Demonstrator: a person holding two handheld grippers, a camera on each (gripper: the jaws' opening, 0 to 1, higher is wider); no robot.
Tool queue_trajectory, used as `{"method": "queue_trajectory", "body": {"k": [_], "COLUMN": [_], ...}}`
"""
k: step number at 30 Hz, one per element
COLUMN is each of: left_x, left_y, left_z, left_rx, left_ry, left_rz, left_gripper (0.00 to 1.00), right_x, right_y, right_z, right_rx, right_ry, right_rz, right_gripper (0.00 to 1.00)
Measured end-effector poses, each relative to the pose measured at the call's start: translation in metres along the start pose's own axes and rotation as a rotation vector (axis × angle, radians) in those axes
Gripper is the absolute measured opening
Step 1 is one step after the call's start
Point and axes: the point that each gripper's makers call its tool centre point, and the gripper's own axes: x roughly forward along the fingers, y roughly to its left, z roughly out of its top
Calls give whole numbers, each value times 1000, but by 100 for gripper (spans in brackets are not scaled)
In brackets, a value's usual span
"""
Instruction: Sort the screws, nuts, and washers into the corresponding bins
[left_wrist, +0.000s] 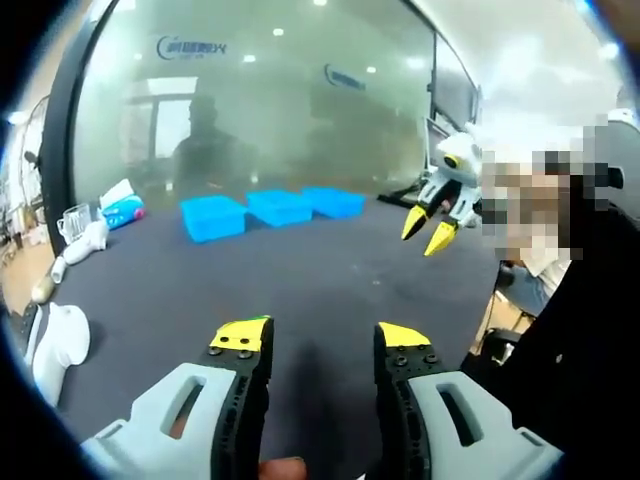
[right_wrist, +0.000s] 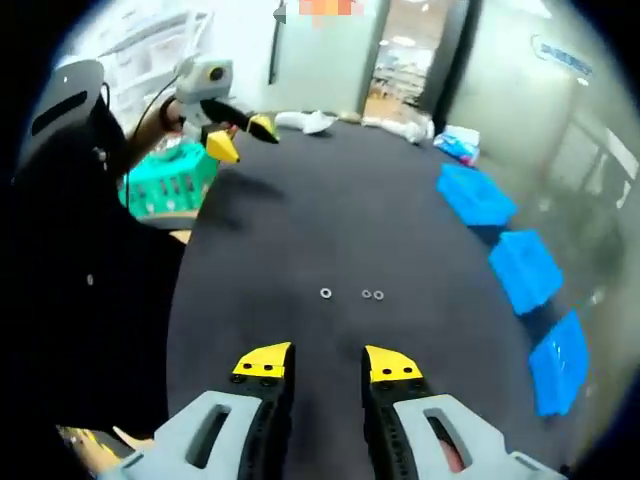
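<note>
dark matte tabletop (left_wrist: 330, 280), frosted glass partition wall (left_wrist: 280, 110) with blue logos behind it, round ceiling lights reflected in it

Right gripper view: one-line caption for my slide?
Open right gripper above a dark table, small metal rings ahead, three blue bins alongside.

— What does your table hold?
— Your dark table (right_wrist: 300, 230) carries three blue bins (right_wrist: 527, 268) in a row along one edge and three small washers (right_wrist: 371, 294) mid-surface.
</note>
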Motion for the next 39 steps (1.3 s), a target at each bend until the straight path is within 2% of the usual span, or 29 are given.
{"method": "queue_trajectory", "body": {"k": [4, 15, 18, 22, 39], "left_x": [1, 1, 1, 1, 2], "left_y": [-2, 0, 0, 0, 3], "left_z": [-3, -9, -9, -10, -16], "left_rx": [-3, -15, -19, -21, -41], "left_ry": [6, 12, 11, 12, 16], "left_rz": [-12, -20, -21, -20, -19], "left_gripper": [39, 39, 39, 39, 39], "right_x": [11, 45, 55, 64, 74], "right_y": [2, 0, 2, 1, 7], "right_z": [9, 25, 27, 28, 21], "right_rx": [-44, -95, -123, -138, -109], "right_ry": [36, 124, 153, 170, 197], "right_rz": [35, 109, 131, 138, 177], "right_gripper": [23, 19, 19, 14, 11]}}
